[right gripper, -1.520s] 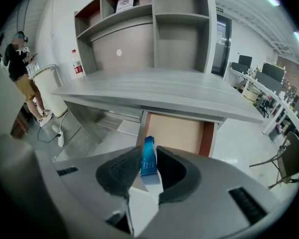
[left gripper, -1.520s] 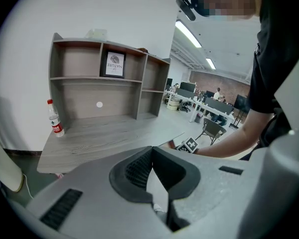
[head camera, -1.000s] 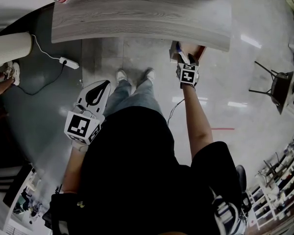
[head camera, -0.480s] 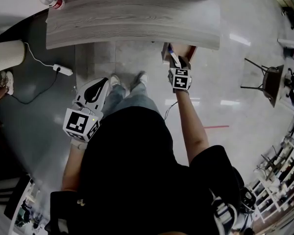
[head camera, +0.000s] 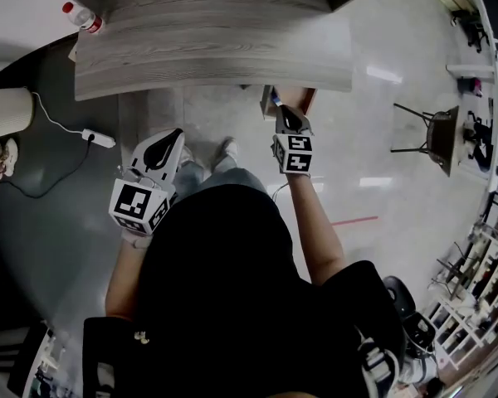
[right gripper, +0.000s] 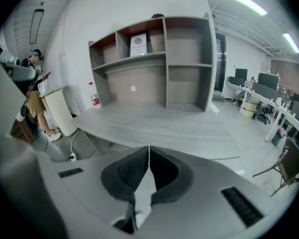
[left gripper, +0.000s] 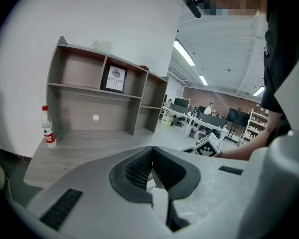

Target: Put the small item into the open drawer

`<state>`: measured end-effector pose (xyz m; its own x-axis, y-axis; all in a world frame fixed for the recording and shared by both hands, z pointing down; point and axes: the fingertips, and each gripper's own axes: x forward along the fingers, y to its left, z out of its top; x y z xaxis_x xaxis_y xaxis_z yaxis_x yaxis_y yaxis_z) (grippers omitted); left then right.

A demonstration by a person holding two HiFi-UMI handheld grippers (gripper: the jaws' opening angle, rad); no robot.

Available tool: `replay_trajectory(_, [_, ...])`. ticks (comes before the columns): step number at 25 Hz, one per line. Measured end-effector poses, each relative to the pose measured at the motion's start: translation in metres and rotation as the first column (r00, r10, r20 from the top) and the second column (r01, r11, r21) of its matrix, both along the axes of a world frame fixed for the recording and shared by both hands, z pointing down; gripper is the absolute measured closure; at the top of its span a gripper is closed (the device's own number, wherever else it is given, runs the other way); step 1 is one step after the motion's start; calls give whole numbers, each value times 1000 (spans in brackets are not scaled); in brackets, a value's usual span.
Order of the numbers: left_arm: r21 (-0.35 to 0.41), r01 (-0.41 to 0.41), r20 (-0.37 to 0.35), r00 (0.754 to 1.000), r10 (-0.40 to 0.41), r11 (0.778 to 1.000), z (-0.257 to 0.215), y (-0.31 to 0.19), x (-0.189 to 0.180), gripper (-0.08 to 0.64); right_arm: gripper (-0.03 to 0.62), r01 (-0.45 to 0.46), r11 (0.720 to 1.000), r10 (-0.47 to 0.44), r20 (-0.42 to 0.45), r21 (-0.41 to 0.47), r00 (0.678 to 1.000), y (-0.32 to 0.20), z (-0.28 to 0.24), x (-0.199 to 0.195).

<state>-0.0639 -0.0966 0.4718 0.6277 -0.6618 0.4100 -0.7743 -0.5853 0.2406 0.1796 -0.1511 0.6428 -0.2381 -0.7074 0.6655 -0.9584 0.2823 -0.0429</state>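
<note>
An open brown drawer (head camera: pixel 302 99) juts out from under the front edge of the grey wooden desk (head camera: pixel 207 48). At its left side a small blue and white item (head camera: pixel 273 99) shows; I cannot tell what it is. My right gripper (head camera: pixel 284 111) points at the drawer just in front of it. Its jaws meet with nothing between them in the right gripper view (right gripper: pixel 149 148). My left gripper (head camera: pixel 176 135) hangs to the left, over the floor and short of the desk. It is shut and empty in the left gripper view (left gripper: pixel 152 148).
A grey shelf unit (right gripper: pixel 154 63) stands at the back of the desk, with a red-capped bottle (head camera: pixel 81 16) at the desk's left end. A power strip (head camera: pixel 98 138) and its cable lie on the floor to the left. A chair (head camera: pixel 436 139) stands to the right.
My right gripper's jaws, apart a second ago over the drawer, have closed. The desk and drawer have shifted left in the head view. The left gripper has hardly moved.
</note>
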Motion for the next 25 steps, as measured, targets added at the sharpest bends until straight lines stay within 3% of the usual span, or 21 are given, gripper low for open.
replay_trajectory(8, [51, 0, -33, 999, 1, 999, -12, -14, -12, 558, 580, 52, 990, -60, 58, 131, 996, 2, -91, -41])
replay_trajectory(15, [99, 2, -59, 998, 4, 995, -24, -25, -28, 558, 580, 97, 963, -119, 77, 251, 990, 5, -160, -79])
replay_trajectory(25, [132, 2, -78, 997, 9, 991, -35, -24, -46, 558, 580, 114, 932, -156, 96, 345, 983, 25, -214, -103])
